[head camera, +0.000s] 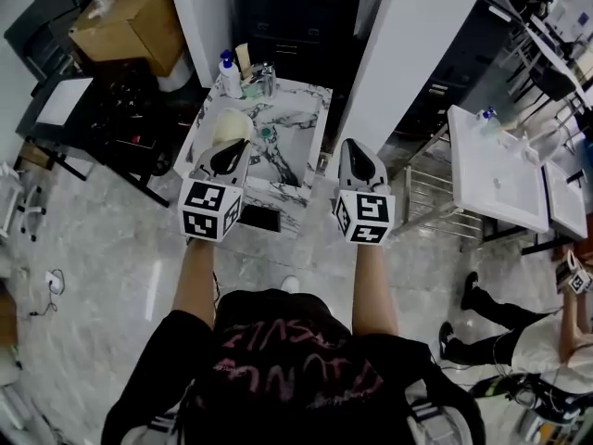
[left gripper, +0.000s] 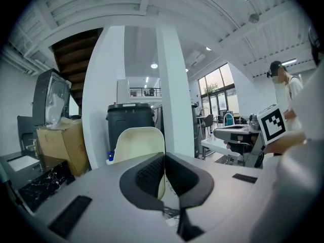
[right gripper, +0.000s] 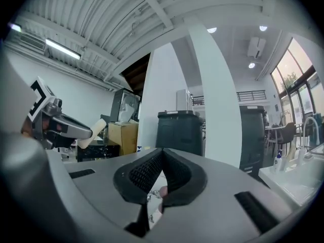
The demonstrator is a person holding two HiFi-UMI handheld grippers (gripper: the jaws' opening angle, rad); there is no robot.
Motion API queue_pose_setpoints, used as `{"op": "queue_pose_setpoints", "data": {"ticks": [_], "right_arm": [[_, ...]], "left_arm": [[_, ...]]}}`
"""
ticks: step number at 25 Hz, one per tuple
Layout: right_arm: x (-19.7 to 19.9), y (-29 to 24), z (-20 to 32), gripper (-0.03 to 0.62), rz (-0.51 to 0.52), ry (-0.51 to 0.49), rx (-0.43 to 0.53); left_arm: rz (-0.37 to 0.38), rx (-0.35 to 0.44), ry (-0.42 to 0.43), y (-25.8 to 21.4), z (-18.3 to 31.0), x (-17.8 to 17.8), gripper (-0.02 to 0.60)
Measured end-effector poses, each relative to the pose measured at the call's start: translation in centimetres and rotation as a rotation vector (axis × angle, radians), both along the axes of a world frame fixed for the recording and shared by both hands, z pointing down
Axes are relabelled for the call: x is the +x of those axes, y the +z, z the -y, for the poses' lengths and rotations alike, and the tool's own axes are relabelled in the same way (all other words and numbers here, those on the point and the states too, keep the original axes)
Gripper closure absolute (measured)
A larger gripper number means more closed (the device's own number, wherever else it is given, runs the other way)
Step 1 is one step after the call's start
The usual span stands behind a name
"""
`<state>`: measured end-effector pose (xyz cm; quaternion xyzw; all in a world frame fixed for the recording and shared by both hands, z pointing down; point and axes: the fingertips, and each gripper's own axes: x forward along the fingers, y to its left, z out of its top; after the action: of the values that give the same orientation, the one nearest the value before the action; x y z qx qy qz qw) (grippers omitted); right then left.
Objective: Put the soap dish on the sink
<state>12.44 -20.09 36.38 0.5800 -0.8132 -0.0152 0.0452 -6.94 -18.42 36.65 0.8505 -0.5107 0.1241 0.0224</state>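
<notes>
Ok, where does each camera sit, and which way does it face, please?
Head view: on the person's head, facing steeply down at the marble sink; both forearms, the left claw holding the soap dish, and the right claw show.
Left gripper view: on the left claw, facing along its jaws, shut on the soap dish, toward a dark bin; the right claw's marker cube shows at right.
Right gripper view: on the right claw, facing along its shut jaws; the left claw shows at left.
Shared: both gripper views show the dark bin.

The left claw [left gripper: 164,156] hides the lower part of the soap dish [left gripper: 137,143] pinched in it.
</notes>
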Motion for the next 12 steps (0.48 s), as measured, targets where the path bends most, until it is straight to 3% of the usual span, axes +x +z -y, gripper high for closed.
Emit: {"op": "queue_pose_setpoints", "data": {"ticks": [6,12], "right_arm": [[0.8,0.2,1.4,0.580,0.069,-0.010,-0.011],[1.4,0.1,2.3,0.580,0.056,-0.002,-0.002]], "left_arm": [[0.010,-0.012,-0.003,0.4,0.9,0.7,0.561],[0.050,-0.004,-0.008,0.7,2.2,0.9,0.561]]}}
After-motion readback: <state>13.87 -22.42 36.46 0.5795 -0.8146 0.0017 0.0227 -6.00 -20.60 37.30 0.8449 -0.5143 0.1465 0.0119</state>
